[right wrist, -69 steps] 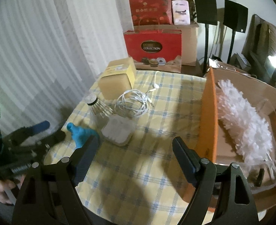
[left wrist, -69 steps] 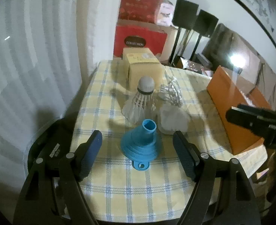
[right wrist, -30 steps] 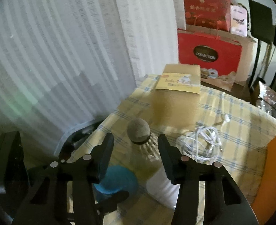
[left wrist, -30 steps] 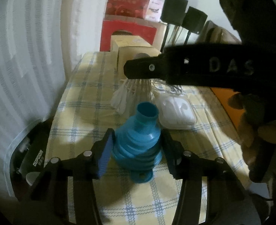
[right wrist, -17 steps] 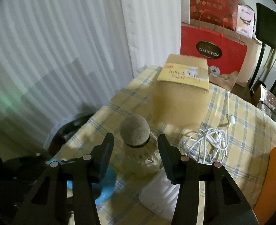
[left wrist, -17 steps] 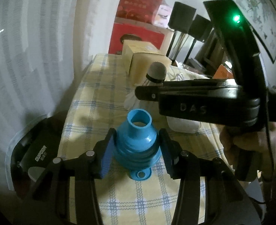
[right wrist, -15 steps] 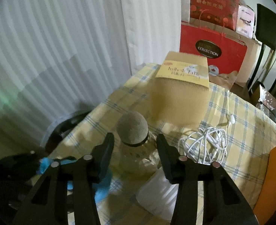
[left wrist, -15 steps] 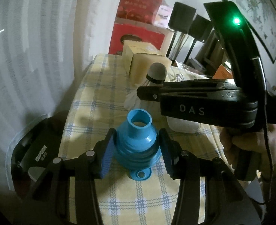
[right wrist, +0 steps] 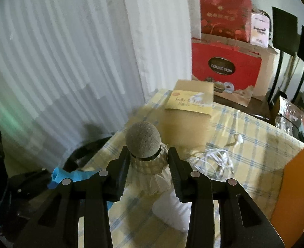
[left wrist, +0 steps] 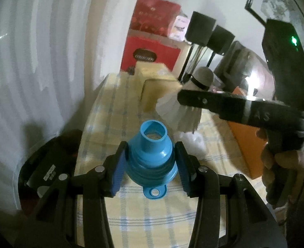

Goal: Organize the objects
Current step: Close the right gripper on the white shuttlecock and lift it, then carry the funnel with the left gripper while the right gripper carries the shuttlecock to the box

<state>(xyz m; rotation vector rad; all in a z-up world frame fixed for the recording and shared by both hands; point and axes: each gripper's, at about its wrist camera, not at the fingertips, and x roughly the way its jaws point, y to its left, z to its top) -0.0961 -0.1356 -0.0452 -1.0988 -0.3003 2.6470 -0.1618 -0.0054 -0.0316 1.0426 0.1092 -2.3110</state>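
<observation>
Left wrist view: nearest the lens, the left gripper has its two blue-padded fingers pressed against the sides of a blue ribbed collapsible plastic funnel, gripping it. The funnel stands wide end down, spout upward, with a small hanging tab toward the camera. It appears raised above the near end of the table covered by a yellow-and-blue checked cloth, though contact cannot be judged for certain.

Beyond it, the right gripper is closed around a white feathered shuttlecock just below its rounded grey cork tip, holding it upright off the cloth.

To carry both well, I would keep each grip steady and light, since the feather skirt likely crushes easily and the soft funnel may fold, and keep the two tools apart while moving toward the orange open box at the table's right edge, the probable destination.

Farther along the cloth lie a tangled white cable, then a tan cardboard carton with a yellow label at the far edge.
</observation>
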